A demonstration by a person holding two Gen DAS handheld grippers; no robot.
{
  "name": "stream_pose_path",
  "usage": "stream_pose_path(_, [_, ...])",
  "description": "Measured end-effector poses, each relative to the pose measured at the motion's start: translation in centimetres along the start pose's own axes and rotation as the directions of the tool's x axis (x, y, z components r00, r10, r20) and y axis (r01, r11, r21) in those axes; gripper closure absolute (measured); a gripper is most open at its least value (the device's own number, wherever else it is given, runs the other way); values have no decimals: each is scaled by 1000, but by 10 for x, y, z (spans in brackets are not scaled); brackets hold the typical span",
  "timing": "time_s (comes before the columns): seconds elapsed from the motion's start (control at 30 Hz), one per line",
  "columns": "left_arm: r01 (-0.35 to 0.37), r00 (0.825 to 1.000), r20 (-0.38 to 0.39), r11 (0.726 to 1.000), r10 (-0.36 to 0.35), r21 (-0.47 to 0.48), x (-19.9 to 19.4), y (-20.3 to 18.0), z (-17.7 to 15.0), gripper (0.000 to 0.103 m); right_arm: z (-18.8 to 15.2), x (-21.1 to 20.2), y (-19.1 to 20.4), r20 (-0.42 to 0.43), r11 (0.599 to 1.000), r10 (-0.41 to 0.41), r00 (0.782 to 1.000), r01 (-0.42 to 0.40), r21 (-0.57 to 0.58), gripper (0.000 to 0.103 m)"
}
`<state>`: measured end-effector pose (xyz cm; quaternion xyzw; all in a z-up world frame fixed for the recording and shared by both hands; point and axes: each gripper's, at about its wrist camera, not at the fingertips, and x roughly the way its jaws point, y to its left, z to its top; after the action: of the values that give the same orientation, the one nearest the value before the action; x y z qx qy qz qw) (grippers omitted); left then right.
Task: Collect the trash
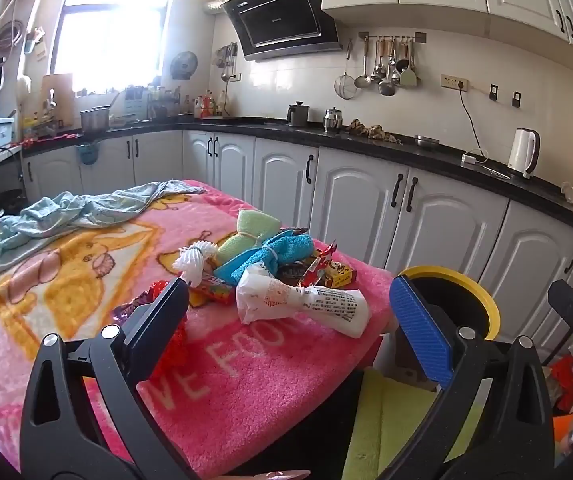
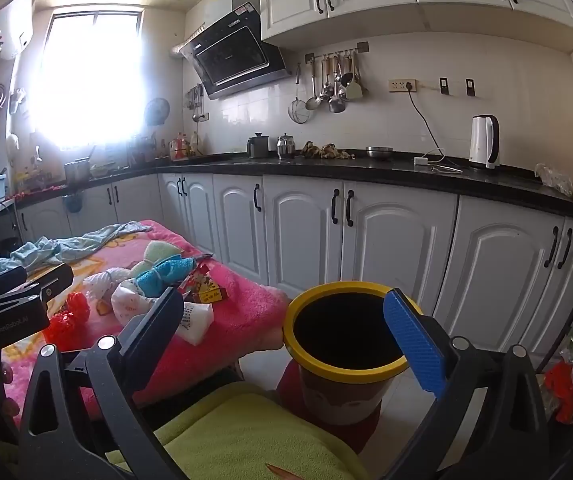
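Judging by its crumpled look, the white printed bag (image 1: 306, 304) – near the right edge of the pink-blanketed surface (image 1: 246, 380), beside the yellow-rimmed bin (image 2: 342, 328) – is light and soft; pinch its bunched middle. Left hand-held gripper (image 1: 290, 320) and right hand-held gripper (image 2: 286, 328) both gape empty.
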<state>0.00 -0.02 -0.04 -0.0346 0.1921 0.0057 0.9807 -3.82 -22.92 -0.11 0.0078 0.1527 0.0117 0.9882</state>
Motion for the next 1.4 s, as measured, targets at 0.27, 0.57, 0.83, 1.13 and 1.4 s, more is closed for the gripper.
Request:
stream_pose_path(0.27, [-1, 1000, 0, 1000, 1, 0, -1, 5, 2, 11, 0, 0, 0, 0, 1000, 0, 1000, 0, 0, 6])
stream_pose_path(0.57, [0, 1000, 1, 1000, 0, 1, -1, 5, 2, 11, 0, 0, 0, 0, 1000, 0, 1000, 0, -1, 6])
stream_pose_path(0.83, [-1, 1000, 2, 1000, 1, 0, -1, 6, 2, 11, 1, 0, 0, 0, 1000, 0, 1000, 0, -2, 6])
stream_pose_path(1.13, [-3, 1000, 3, 1000, 3, 2, -1, 7, 4, 11, 1, 0, 0, 0, 1000, -1, 1000, 1, -2, 6])
stream_pose_path(1.4, [-5, 1000, 2, 1000, 5, -5, -2, 10, 6, 11, 1, -1, 2, -1, 1000, 5, 1000, -5, -7, 6])
